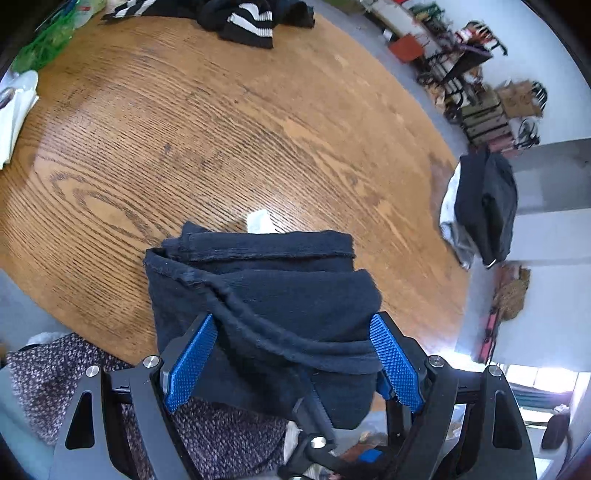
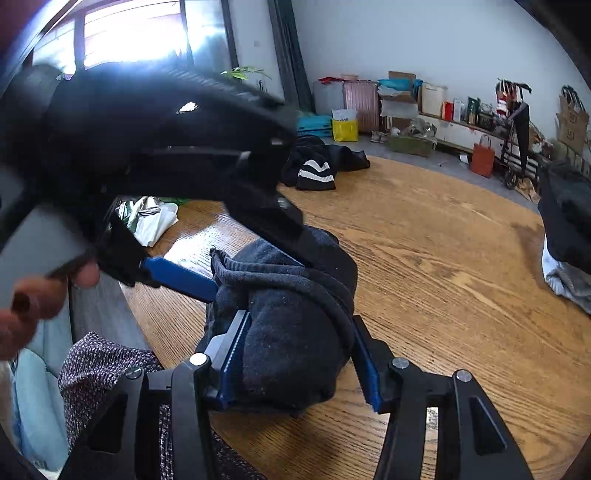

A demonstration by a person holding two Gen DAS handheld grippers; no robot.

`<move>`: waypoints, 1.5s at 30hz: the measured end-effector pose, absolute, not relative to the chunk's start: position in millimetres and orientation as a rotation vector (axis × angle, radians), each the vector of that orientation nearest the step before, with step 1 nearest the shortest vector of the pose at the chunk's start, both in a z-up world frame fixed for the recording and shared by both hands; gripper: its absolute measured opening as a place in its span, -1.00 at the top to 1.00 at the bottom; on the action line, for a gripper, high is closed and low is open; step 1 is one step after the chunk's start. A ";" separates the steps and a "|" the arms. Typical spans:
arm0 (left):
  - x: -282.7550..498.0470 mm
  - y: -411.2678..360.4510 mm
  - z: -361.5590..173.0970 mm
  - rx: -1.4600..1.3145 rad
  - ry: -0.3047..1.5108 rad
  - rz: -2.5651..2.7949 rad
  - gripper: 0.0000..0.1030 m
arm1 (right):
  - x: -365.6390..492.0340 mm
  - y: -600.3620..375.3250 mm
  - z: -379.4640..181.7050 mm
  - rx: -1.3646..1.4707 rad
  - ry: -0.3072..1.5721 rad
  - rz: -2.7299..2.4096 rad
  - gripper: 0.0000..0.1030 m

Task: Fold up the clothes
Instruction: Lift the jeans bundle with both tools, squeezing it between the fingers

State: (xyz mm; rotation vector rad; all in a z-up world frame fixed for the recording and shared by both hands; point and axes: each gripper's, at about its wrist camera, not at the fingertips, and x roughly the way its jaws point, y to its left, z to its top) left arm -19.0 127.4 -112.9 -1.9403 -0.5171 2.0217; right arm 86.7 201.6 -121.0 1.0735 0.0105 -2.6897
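- Grippers: two — left gripper (image 1: pixel 291 354), right gripper (image 2: pixel 295 354); each with two blue-padded fingers (image 1: pixel 192 365).
- Folded dark navy garment (image 1: pixel 258 295): one, lying between both pairs of jaws.
- Round wooden table (image 1: pixel 184 129): one.
- Black garment with white stripes (image 1: pixel 243 22): one heap at the far edge; whether it is one piece or several cannot be told.
- Dark clothes pile (image 1: pixel 484 206) over pale fabric at the table's side: one.
- White label or paper slip (image 1: pixel 260 220): one.
- Speckled grey knit (image 1: pixel 55 376): one.
- Green plastic bag (image 1: pixel 48 40): one.
- Orange paper bag (image 2: pixel 482 157): one.
- Yellow bag (image 2: pixel 345 129): one.
- Pink suitcase (image 2: pixel 361 105): one.
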 end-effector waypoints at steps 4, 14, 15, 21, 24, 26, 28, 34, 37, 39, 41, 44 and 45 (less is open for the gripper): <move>-24.7 136.7 -112.6 -2.005 -0.424 2.020 -0.66 | 91.3 191.0 -119.0 1.024 0.101 -2.709 -0.09; -31.0 156.8 -133.8 -2.073 -0.272 2.015 -0.65 | 103.6 171.0 -122.0 0.935 0.363 -2.707 -0.09; -32.1 154.7 -135.6 -2.063 -0.292 2.013 -0.58 | 104.2 168.0 -121.8 0.924 0.387 -2.707 -0.09; -37.8 137.9 -139.9 -2.009 -0.430 1.963 -0.40 | 101.5 168.8 -122.7 0.923 0.365 -2.690 -0.15; -43.0 124.8 -140.8 -2.000 -0.520 1.935 -0.33 | 107.4 172.8 -119.9 0.884 0.317 -2.671 -0.48; -44.6 118.7 -141.2 -1.990 -0.561 1.914 -0.28 | 109.3 179.2 -120.4 0.888 0.281 -2.672 -0.60; -44.0 117.5 -142.5 -1.987 -0.574 1.905 -0.27 | 109.5 186.1 -122.3 0.907 0.252 -2.677 -0.62; -43.7 112.1 -139.2 -1.985 -0.592 1.895 -0.26 | 89.2 181.0 -137.8 0.954 0.182 -2.652 -0.63; -44.4 108.7 -137.7 -1.990 -0.601 1.884 -0.26 | 76.8 180.3 -150.6 0.970 0.182 -2.639 -0.64; -45.7 109.9 -137.4 -1.998 -0.592 1.880 -0.26 | 71.7 177.4 -153.1 0.974 0.172 -2.634 -0.64; -48.0 108.1 -137.2 -2.014 -0.587 1.886 -0.28 | 64.8 176.6 -158.9 0.985 0.142 -2.627 -0.45; -52.0 95.3 -135.7 -2.033 -0.691 1.837 -0.36 | 59.3 181.2 -163.2 0.997 0.084 -2.598 -0.17; -52.1 91.8 -134.0 -2.020 -0.729 1.811 -0.38 | 58.9 182.5 -163.1 0.997 0.085 -2.593 -0.14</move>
